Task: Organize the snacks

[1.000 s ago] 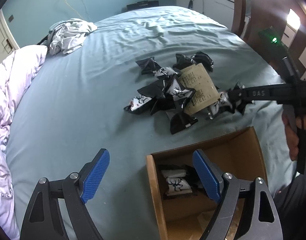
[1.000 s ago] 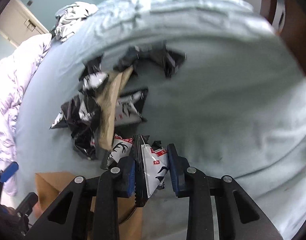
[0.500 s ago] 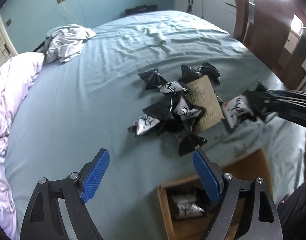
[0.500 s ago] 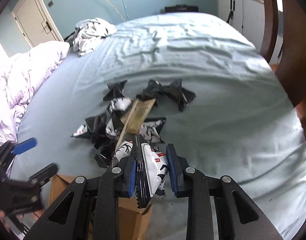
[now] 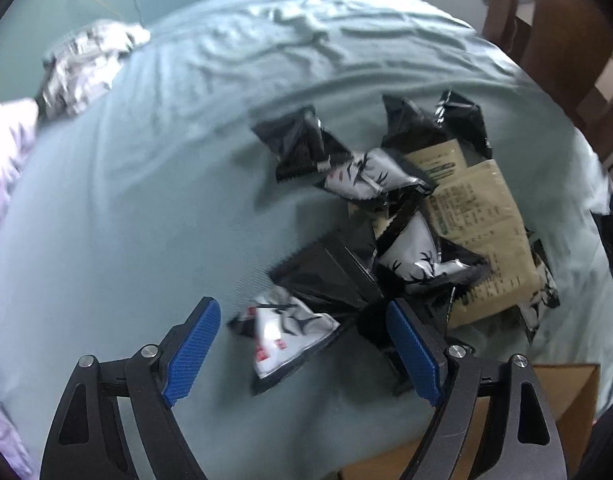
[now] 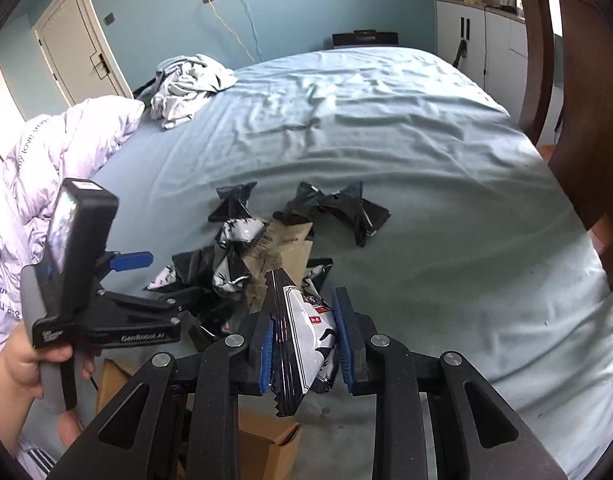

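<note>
Several black-and-white snack packets lie in a pile point(image 5: 386, 248) on the blue bed sheet, with a tan paper pouch point(image 5: 478, 232) among them. My left gripper point(image 5: 302, 354) is open, low over the pile's near edge, with a white packet point(image 5: 282, 332) lying between its blue pads. It also shows in the right wrist view point(image 6: 138, 276). My right gripper point(image 6: 306, 350) is shut on a black-and-white snack packet point(image 6: 302, 336), held above the open cardboard box point(image 6: 262, 444). The box corner also shows in the left wrist view point(image 5: 562, 396).
A lilac duvet point(image 6: 38, 168) lies along the left of the bed. Crumpled grey clothes point(image 6: 186, 88) sit at the far left corner. A wooden chair point(image 6: 566, 80) stands at the right bedside, with white cabinets point(image 6: 478, 36) behind.
My left gripper has moved forward from over the box to the near edge of the pile. My right gripper has lifted its packet and carried it back over the box.
</note>
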`<state>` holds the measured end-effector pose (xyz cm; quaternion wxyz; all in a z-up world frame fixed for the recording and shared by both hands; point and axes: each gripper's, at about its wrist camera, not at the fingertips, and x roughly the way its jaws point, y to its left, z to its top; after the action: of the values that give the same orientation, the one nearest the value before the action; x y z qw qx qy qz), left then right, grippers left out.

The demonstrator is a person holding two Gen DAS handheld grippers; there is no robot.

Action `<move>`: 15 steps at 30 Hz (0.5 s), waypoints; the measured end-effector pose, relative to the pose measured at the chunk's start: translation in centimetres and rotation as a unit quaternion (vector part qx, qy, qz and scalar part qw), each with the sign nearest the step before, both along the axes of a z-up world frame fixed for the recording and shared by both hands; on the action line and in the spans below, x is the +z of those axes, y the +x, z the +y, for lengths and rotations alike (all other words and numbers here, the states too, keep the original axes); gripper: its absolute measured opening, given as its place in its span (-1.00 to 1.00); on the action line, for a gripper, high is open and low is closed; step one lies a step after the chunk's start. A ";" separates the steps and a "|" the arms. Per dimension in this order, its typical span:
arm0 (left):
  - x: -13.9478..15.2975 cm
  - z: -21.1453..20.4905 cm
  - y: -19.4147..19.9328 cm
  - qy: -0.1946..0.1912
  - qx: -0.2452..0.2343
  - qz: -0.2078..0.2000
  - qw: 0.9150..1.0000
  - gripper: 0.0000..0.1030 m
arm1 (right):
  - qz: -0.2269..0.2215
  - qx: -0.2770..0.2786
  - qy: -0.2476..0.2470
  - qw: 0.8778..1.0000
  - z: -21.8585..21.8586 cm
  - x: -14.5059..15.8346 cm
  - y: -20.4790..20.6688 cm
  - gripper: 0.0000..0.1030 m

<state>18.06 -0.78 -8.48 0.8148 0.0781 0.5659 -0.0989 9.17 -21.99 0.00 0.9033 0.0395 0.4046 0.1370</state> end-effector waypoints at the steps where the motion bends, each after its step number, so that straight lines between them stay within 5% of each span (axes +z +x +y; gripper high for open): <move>1: -0.5 0.4 0.2 -0.029 0.005 0.017 0.999 0.33 | 0.003 0.000 0.002 1.000 0.0 0.0 0.3 -0.53; 9: 0.6 2.0 -0.9 -0.061 0.021 0.014 0.998 -0.01 | 0.003 -0.016 0.004 1.000 -0.3 -0.3 1.2 -0.53; 11: 1.4 2.8 -1.4 -0.067 0.036 0.011 0.997 -0.73 | -0.002 -0.017 0.004 1.000 -0.4 -0.4 1.0 -0.53; 15: 3.4 4.0 -2.9 -0.083 0.053 0.000 0.995 -0.79 | -0.008 -0.018 0.011 1.000 -0.5 -0.1 0.1 -0.53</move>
<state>15.21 3.17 -5.13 0.8227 -0.0203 0.5589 -0.1021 9.27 -22.50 -0.11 0.9084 0.0556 0.3948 0.1259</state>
